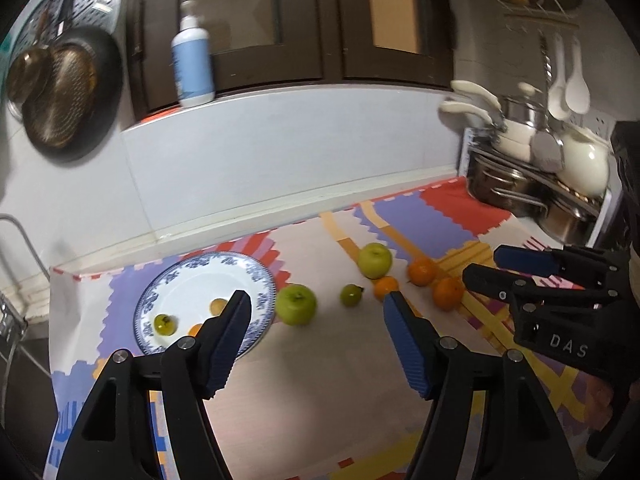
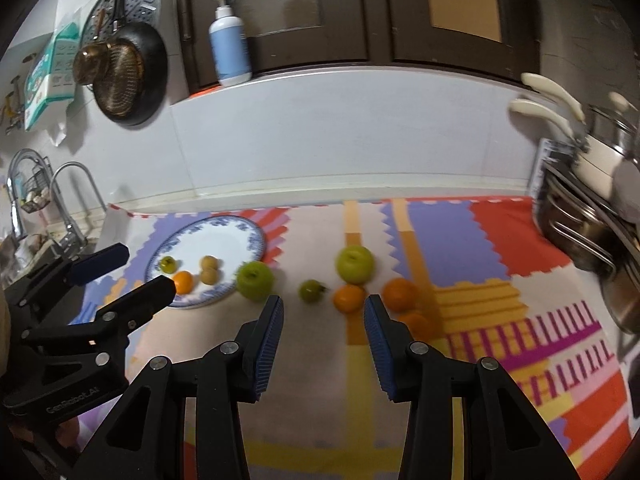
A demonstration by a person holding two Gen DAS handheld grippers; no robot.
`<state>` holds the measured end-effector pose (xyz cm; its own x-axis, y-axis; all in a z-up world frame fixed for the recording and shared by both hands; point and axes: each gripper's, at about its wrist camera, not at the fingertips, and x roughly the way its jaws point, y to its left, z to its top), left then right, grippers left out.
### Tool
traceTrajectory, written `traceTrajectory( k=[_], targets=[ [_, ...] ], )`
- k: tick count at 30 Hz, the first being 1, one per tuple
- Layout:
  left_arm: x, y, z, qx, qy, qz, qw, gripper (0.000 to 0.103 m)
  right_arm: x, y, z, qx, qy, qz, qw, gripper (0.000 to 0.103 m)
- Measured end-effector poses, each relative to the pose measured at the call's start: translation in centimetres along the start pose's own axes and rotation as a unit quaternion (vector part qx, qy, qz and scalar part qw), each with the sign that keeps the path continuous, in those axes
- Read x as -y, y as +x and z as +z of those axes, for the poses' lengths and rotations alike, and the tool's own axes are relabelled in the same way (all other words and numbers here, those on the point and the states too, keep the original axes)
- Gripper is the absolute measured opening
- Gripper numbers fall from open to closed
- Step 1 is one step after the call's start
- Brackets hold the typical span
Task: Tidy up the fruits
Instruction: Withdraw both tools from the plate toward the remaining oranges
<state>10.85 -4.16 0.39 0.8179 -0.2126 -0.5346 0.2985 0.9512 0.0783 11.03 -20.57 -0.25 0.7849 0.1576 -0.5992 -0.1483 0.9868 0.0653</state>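
A blue-and-white plate (image 2: 224,236) lies at the left of the mat and holds a small green fruit (image 2: 167,264), an orange (image 2: 183,281) and two small tan fruits (image 2: 209,268). On the mat lie a green apple (image 2: 255,280) beside the plate, a small green fruit (image 2: 312,291), a second green apple (image 2: 355,264) and three oranges (image 2: 350,298). My left gripper (image 1: 318,312) is open and empty above the mat, right of the plate (image 1: 188,280). My right gripper (image 2: 324,316) is open and empty, just short of the oranges.
A colourful patterned mat (image 2: 500,320) covers the counter. A rack of pots and pans (image 2: 592,216) stands at the right. A pump bottle (image 2: 229,46) stands on the ledge behind. A faucet and sink (image 2: 68,196) are at the left. Pans (image 2: 124,72) hang on the wall.
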Motion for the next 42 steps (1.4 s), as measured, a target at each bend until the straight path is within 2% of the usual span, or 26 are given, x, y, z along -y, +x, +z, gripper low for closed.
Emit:
traceTrajectory(
  k=[13,27,42],
  targets=[
    [3.2,3.2,-1.6,-0.019,0.05,-0.015,0.9985,0.068,3.6,1.8,-2.6,-0.037,0.026,-0.03,0.999,0.043],
    [4.9,8.5,-2.3,-0.031,0.116,-0.06,0.991,0.067,5.7,6.0,-3.8,-0.077,0.039,-0.041,0.995,0.043],
    [6.6,14.3,-1.5,-0.054,0.169,-0.107,0.9783,0.046,6.8,9.3,-3.4,-0.089,0.044,-0.033,0.994,0.043]
  ],
)
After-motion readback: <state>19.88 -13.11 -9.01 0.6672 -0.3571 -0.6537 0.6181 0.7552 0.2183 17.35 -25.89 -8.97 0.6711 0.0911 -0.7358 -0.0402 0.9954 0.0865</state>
